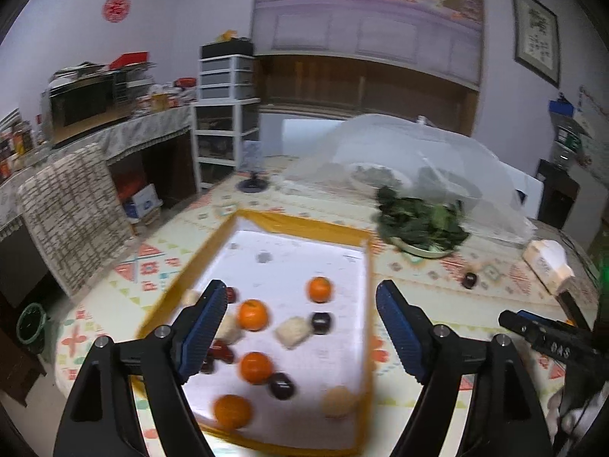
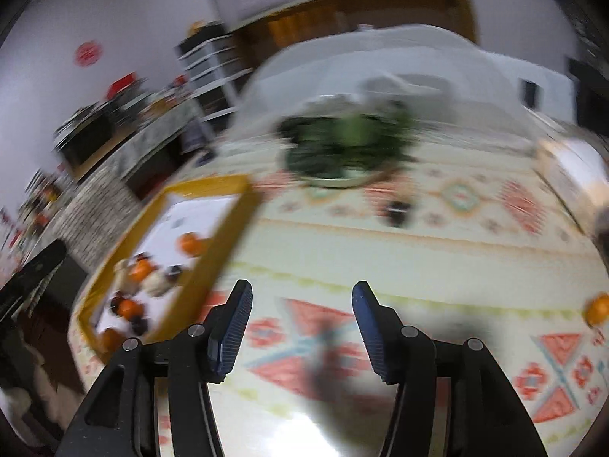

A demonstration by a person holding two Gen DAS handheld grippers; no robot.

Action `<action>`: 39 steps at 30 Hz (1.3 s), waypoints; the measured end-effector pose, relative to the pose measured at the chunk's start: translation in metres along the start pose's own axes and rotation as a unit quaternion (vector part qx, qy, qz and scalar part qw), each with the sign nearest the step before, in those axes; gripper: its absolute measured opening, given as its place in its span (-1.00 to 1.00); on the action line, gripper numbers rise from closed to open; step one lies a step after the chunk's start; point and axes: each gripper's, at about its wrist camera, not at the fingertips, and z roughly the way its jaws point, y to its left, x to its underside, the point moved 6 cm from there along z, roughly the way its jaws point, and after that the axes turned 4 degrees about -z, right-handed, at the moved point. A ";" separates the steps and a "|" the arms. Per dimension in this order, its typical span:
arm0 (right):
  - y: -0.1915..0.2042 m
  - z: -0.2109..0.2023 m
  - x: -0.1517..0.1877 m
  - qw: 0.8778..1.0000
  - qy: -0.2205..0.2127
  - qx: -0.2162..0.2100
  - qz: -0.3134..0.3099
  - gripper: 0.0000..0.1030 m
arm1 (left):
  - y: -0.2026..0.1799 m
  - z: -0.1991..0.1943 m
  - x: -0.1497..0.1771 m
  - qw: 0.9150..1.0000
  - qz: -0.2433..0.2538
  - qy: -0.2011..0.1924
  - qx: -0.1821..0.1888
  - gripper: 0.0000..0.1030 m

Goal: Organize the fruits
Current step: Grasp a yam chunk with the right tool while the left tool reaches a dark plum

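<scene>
A yellow-rimmed tray (image 1: 300,221) with a white floor lies on the patterned table. In it are several oranges (image 1: 252,314), dark plums (image 1: 321,322), pale fruits (image 1: 292,331) and a tan round fruit (image 1: 338,401). My left gripper (image 1: 300,327) is open and empty above the tray. One dark plum (image 1: 470,280) lies loose on the table right of the tray, also in the right wrist view (image 2: 397,211). An orange (image 2: 597,308) lies at the far right. My right gripper (image 2: 302,329) is open and empty over bare tablecloth, with the tray (image 2: 224,228) to its left.
A plate of leafy greens (image 1: 420,224) stands behind the tray, in front of a mesh food cover (image 1: 399,152). A small carton (image 1: 546,261) is at the table's right edge. A cushioned chair (image 1: 72,213) stands at the left. The right wrist view is motion-blurred.
</scene>
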 end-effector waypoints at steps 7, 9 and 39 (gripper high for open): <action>-0.067 0.001 -0.001 0.998 0.009 0.040 0.041 0.14 | -0.051 0.017 0.018 0.998 0.028 0.038 0.049 0.55; -0.075 0.008 -0.005 0.998 0.013 0.046 0.040 0.14 | -0.061 0.023 0.022 0.997 0.037 0.049 0.056 0.55; -0.115 0.087 -0.071 0.995 0.044 0.063 0.060 -0.52 | -0.138 0.101 0.045 0.976 0.064 0.156 0.137 0.55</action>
